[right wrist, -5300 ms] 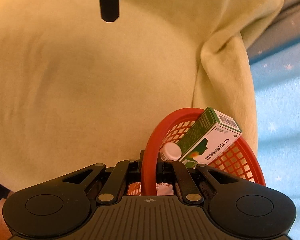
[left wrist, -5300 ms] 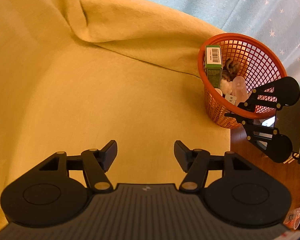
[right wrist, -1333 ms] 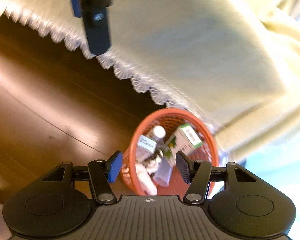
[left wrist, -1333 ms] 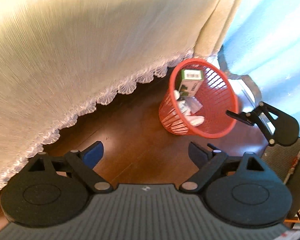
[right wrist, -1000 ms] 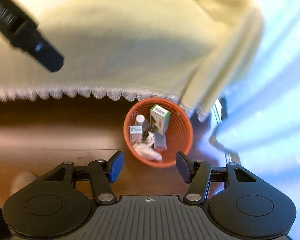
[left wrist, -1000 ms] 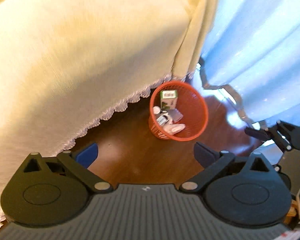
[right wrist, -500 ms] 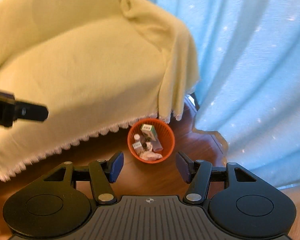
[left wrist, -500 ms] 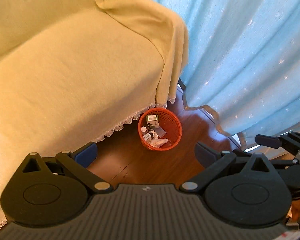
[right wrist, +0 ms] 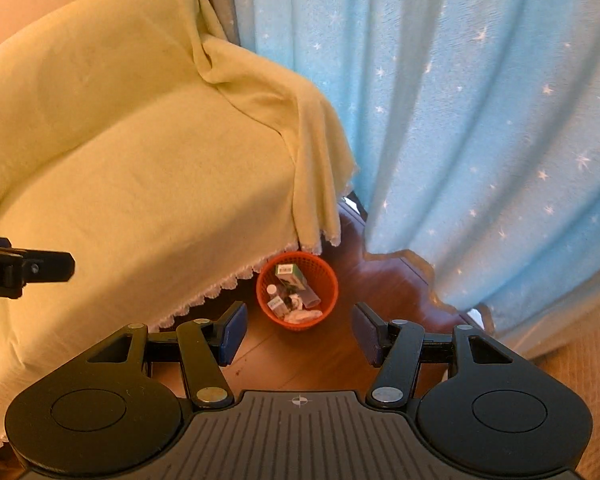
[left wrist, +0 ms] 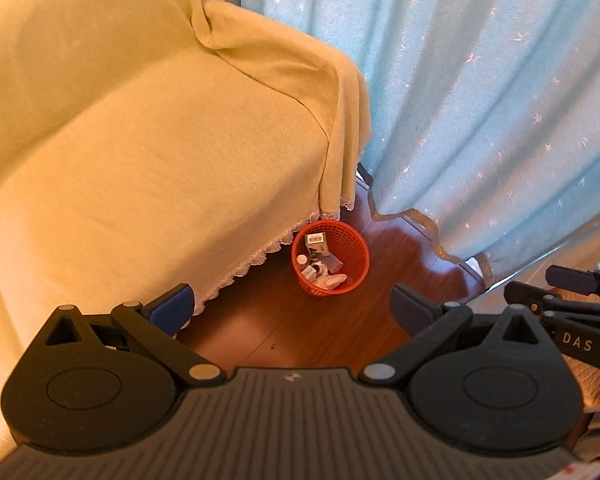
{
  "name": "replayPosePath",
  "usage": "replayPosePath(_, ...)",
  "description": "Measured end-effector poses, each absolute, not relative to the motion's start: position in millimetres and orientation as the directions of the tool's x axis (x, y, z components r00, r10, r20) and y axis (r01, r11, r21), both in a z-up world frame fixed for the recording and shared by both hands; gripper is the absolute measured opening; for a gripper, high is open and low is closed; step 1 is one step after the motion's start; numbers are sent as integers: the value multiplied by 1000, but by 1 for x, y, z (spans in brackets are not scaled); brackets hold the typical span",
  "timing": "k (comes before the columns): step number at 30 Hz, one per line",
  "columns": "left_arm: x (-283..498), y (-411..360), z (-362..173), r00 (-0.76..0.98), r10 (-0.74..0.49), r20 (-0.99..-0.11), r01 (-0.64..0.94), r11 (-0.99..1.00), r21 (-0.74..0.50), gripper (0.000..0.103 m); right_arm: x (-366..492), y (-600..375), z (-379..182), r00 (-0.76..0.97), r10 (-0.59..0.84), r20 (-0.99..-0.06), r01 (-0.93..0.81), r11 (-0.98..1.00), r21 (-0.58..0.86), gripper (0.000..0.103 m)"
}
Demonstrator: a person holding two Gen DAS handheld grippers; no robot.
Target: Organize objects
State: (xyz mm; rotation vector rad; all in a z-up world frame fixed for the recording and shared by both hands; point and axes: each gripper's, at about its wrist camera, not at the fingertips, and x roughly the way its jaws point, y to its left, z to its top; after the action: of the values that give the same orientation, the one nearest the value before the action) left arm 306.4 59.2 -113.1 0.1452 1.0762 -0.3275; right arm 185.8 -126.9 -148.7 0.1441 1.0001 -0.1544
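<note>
left tool (left wrist: 292, 304) spread, empty | right tool (right wrist: 298, 332) spread, empty | basket (right wrist: 327, 294) on floor, well below, straight ahead; right tool nearer

A home, most likely a living room. Upper left of the frame: a sofa (left wrist: 140, 140) draped in a pale yellow throw (right wrist: 148, 152) with a white scalloped lace hem. Right side: floor-length light blue curtains (left wrist: 480, 100) dotted with small white stars. Bottom centre: polished dark wooden floor (right wrist: 320, 348), with a small orange mesh basket (left wrist: 356, 256) of household bits standing just beside the sofa's corner.
</note>
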Motion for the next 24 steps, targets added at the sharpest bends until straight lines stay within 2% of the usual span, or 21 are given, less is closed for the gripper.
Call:
replayPosePath(14,233,98,-70,471,-181,-863,303,952,-35,102,116,-78,-112,566,-82,-820,193,981,35,55)
replayPosePath(24,203,98,-46,528,-159,-834,275,961,-9,102,104,-72,-94,591,-55,-805,144,989,38,55)
